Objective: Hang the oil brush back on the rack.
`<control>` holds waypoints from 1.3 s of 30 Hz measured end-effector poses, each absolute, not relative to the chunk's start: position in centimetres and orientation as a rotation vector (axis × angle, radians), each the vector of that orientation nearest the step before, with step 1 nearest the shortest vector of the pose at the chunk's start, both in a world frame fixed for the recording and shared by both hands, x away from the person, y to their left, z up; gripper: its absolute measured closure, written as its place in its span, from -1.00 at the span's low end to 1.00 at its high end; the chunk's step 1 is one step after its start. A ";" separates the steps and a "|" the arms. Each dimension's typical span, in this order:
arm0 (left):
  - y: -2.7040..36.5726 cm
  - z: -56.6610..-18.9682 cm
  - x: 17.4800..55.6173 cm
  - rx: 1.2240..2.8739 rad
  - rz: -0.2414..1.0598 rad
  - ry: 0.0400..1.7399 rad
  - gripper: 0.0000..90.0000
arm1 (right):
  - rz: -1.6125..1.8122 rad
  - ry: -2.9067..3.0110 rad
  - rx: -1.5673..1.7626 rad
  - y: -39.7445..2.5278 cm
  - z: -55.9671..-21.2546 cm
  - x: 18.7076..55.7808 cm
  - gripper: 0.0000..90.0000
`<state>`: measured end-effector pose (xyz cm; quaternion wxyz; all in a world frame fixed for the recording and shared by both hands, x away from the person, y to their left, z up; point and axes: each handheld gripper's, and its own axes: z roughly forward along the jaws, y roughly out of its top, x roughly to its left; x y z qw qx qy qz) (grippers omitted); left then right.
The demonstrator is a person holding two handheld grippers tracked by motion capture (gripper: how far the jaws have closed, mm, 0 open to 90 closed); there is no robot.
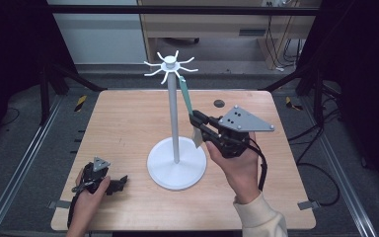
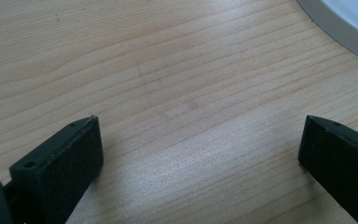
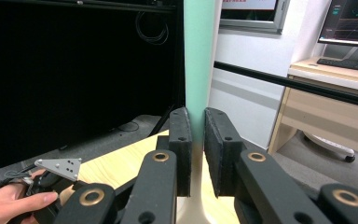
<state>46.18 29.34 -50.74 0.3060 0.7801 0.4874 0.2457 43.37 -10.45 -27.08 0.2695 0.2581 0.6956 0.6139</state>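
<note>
Where the dark-curtained room meets grey floor, a pale wood-grain worktop carries a white stand: round flat base, slim grey pole, curled hooks on top. Just left of the right tool stands that pole, and the tool's jaws are clamped on a thin mint-green strip that hangs from a hook above it, slanting down. Well away, the left tool rests on bare wood, jaws spread apart, the base rim just beyond it.
</note>
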 end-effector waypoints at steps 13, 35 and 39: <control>29.3 -50.7 46.2 2.064 0.651 1.290 -1.00 | 1.664 1.892 0.700 -10.2 -27.1 43.7 0.78; 29.3 -50.7 46.2 2.065 0.651 1.290 -1.00 | 1.496 1.878 0.806 -13.7 -28.9 43.3 0.25; 29.3 -50.7 46.2 2.065 0.650 1.290 -1.00 | 1.431 1.855 0.884 -14.9 -30.4 44.0 -0.03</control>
